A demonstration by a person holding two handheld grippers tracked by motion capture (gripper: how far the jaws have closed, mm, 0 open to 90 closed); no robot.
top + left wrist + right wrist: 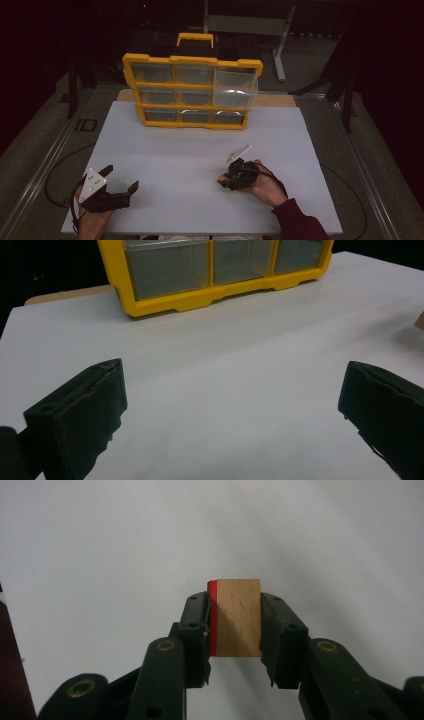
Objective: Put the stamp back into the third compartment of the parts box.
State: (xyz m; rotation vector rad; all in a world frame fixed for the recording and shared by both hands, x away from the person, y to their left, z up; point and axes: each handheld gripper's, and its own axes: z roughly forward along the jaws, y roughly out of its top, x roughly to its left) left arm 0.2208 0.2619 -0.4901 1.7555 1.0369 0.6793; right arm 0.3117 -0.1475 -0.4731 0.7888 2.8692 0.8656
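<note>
Clamping a small wooden block (235, 617), red along one face, squarely between the jaws of the right gripper (235, 630), long axis standing upright in the right gripper view, over the white table top (200, 160). Lying up-frame and slightly left of that gripper (231, 176) in the high view: the yellow drawer organizer (192, 91), upper-right drawer (235, 82) pulled out, likely destination. Resting at lower left, the left gripper (120, 181), jaws spread wide, holding nothing. Nearer to the open drawer: the right hand (260, 186).

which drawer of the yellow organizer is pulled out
The top right drawer of the yellow organizer: its clear front juts forward past the frame, while the other eight sit flush.
</note>
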